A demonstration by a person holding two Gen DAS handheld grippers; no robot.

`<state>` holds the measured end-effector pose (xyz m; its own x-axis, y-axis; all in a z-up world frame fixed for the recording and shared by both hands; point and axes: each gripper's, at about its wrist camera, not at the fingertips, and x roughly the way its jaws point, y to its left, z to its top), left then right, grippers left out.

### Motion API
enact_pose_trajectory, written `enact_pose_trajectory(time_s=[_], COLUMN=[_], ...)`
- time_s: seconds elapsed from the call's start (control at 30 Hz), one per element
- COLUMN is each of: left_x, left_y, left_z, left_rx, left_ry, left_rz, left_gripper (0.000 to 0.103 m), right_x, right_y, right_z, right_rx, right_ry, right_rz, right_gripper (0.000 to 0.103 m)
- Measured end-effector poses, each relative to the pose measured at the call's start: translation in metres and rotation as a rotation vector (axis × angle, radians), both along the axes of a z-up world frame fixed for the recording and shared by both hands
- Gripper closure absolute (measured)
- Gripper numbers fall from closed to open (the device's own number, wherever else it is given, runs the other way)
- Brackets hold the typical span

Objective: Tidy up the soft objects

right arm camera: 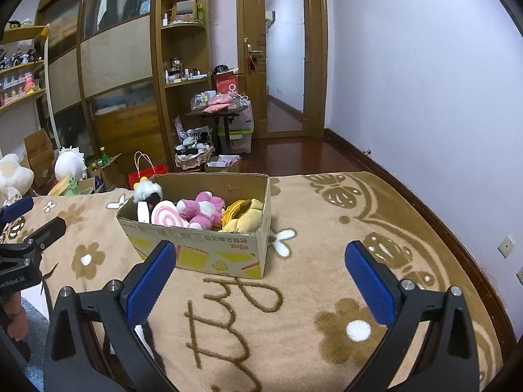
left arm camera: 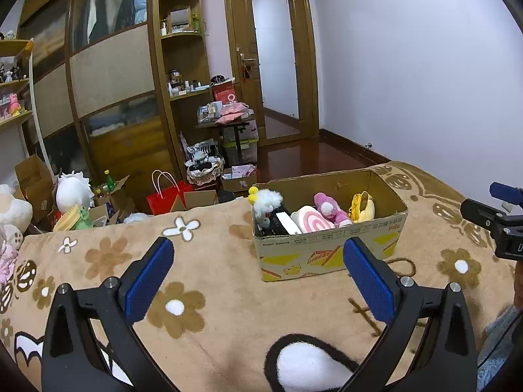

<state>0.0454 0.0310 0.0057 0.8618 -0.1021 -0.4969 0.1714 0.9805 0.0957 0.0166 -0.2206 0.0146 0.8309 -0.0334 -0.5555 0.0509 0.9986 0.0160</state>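
Wooden door (right arm camera: 283, 55) and tall wardrobe (right arm camera: 108, 65) — red paper bag (left arm camera: 166, 197) on the floor.

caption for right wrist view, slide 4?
Open right tool facing a cardboard box of plush toys on a beige flowered blanket.

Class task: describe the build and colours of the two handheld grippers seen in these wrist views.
Both the left gripper and right gripper have black angular frames with silver bolts. Each finger carries a flat blue textured pad. The left gripper's body bears small white lettering in the right wrist view.
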Motion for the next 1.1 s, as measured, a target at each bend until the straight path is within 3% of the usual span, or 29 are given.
enact_pose_trajectory(time_s=[1.1], left_x=[-0.0032], left_y=[-0.0070], left_z=[-0.0034], left_rx=[0.040], left_ry=[0.007], left_rz=[-0.013], left_gripper=[0.001], right_x=[-0.0001], right_y=[-0.0006], right_z=[-0.0007], right_rx=[0.004], right_ry=[-0.004], right_rz=[-0.005], right_gripper=[0.000])
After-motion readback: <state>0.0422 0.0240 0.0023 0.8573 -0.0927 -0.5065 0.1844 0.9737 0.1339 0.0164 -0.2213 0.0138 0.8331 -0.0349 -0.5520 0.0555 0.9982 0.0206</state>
